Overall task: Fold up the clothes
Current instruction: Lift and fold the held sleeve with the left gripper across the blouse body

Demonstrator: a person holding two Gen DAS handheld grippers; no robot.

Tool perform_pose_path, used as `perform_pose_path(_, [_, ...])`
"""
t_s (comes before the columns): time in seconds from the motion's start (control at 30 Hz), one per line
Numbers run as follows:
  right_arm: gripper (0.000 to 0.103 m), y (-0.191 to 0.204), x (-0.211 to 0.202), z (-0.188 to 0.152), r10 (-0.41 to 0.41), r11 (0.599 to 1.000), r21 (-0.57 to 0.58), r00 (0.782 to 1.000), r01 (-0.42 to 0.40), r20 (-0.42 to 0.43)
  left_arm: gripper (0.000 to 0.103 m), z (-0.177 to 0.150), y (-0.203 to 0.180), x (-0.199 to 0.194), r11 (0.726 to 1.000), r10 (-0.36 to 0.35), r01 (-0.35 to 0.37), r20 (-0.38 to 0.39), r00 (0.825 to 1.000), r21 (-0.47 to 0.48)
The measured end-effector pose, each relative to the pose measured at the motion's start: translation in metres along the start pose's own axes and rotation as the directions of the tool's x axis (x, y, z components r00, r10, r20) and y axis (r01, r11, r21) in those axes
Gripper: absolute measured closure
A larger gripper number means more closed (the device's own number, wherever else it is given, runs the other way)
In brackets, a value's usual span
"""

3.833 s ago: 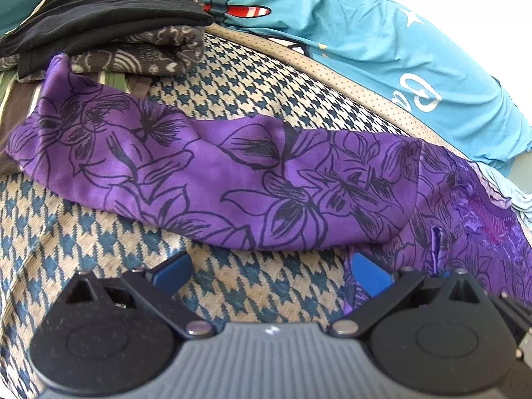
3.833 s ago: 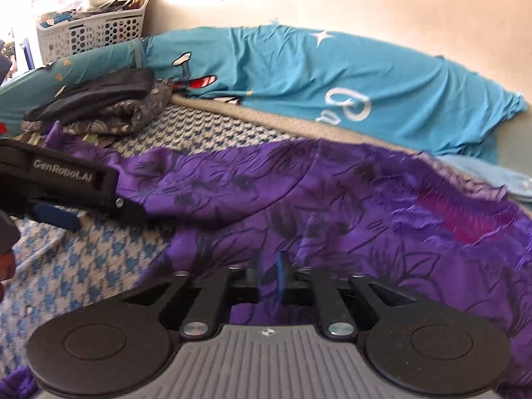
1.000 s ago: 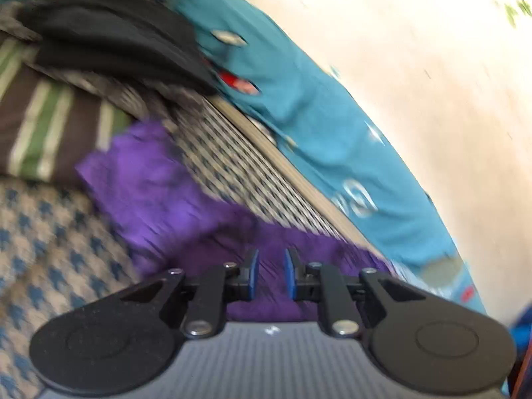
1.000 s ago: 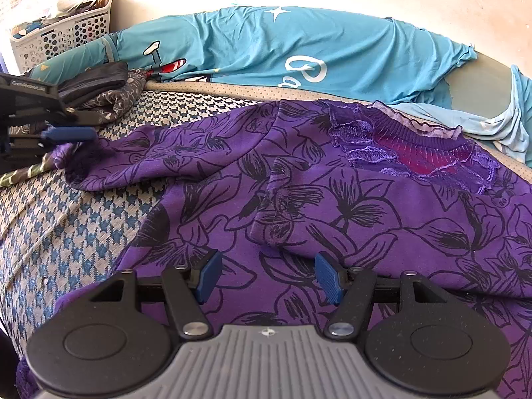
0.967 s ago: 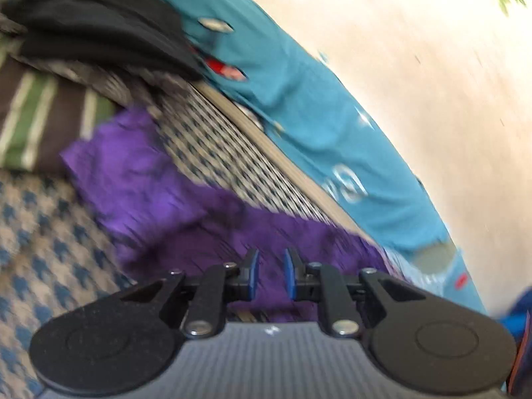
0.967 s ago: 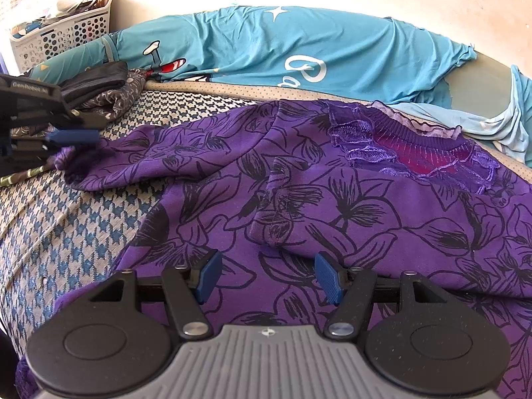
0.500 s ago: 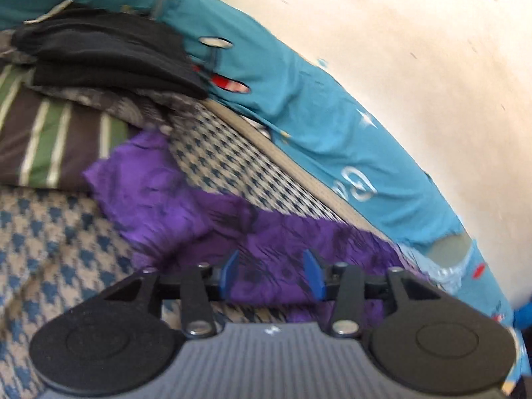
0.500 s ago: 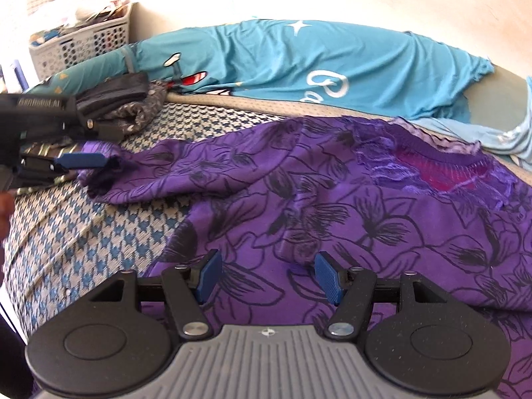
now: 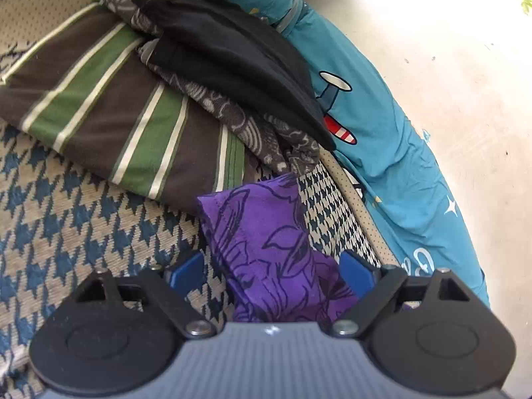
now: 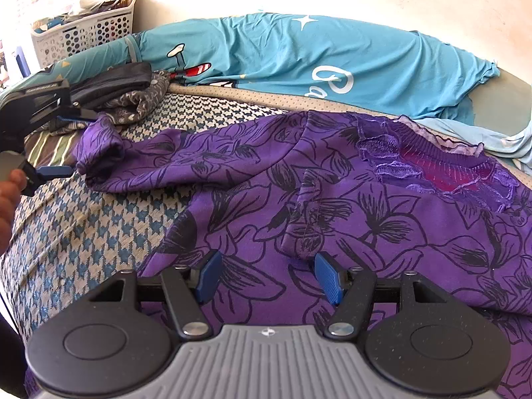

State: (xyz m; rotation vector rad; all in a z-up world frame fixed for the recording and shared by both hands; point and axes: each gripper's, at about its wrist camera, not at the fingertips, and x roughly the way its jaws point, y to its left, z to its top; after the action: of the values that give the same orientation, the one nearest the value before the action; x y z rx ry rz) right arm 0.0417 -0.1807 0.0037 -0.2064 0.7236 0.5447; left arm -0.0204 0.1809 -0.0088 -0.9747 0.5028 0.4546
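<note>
A purple top with black flower print (image 10: 332, 206) lies spread on the houndstooth bed cover, its lace neckline (image 10: 442, 173) at the right. One sleeve stretches left; its cuff (image 10: 99, 149) lies by the folded pile. In the left wrist view that sleeve end (image 9: 262, 232) rests on the bed between the blue pads (image 9: 186, 272) of my left gripper (image 9: 271, 272), which is open and not pinching it. From the right wrist, the left gripper (image 10: 74, 143) shows at the far left. My right gripper (image 10: 268, 277) hovers open over the top's lower body.
A folded pile lies beyond the cuff: a brown and green striped garment (image 9: 109, 116), a grey patterned one (image 9: 252, 133) and a black one (image 9: 232, 56). Teal bedding (image 10: 299, 63) lines the wall, a white laundry basket (image 10: 86, 33) stands at the back left, and a hand (image 10: 6, 199) holds the left gripper.
My left gripper went from nearly shut around the sleeve to wide open and swung toward the folded pile; the cuff now lies on the bed. The right gripper stayed open and shifted slightly.
</note>
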Motion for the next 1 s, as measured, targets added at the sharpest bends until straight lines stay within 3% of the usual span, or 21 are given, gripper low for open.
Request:
perform_pose_path(0.13, [0.042, 0.000, 0.002, -0.001, -0.001, 1.000, -0.003, 1.000, 0.001, -0.006, 0.012, 0.000, 0.002, 0.011, 1.000, -0.011, 0.011, -0.007, 1.000, -0.027])
perform_pose_path(0.23, [0.042, 0.000, 0.002, -0.001, -0.002, 1.000, -0.002, 1.000, 0.002, -0.009, 0.021, -0.002, 0.000, 0.013, 0.999, -0.036, 0.036, -0.005, 0.999, -0.041])
perform_pose_path(0.3, [0.042, 0.000, 0.002, -0.002, -0.004, 1.000, -0.002, 1.000, 0.004, -0.009, 0.048, -0.004, -0.004, 0.014, 0.999, -0.038, 0.037, -0.018, 0.999, -0.022])
perform_pose_path(0.37, [0.042, 0.000, 0.002, -0.001, -0.006, 1.000, -0.003, 1.000, 0.006, -0.007, 0.065, -0.007, -0.008, 0.016, 0.999, -0.044, 0.044, -0.030, 0.999, -0.003])
perform_pose_path(0.47, [0.042, -0.001, 0.001, -0.001, -0.006, 1.000, -0.001, 1.000, 0.006, -0.006, 0.080, -0.013, -0.019, 0.013, 0.996, -0.057, 0.059, -0.021, 0.998, 0.062])
perform_pose_path(0.53, [0.042, -0.001, 0.002, -0.001, -0.008, 1.000, -0.001, 1.000, 0.008, -0.006, 0.083, -0.018, -0.029, 0.013, 0.991, -0.061, 0.063, -0.025, 0.998, 0.119])
perform_pose_path(0.73, [0.042, -0.003, 0.000, 0.000, -0.007, 1.000, 0.006, 1.000, 0.006, 0.003, 0.083, -0.034, -0.041, 0.018, 0.981, -0.090, 0.106, -0.104, 0.991, 0.164])
perform_pose_path(0.87, [0.042, -0.003, 0.000, 0.004, 0.009, 1.000, 0.020, 1.000, -0.009, 0.018, 0.083, -0.048, -0.045, 0.028, 0.972, -0.103, 0.141, -0.198, 0.975, 0.189])
perform_pose_path(1.0, [0.042, -0.002, -0.003, 0.009, 0.020, 0.999, 0.026, 0.999, -0.021, 0.049, 0.083, -0.064, -0.055, 0.031, 0.954, -0.110, 0.170, -0.236, 0.965, 0.248])
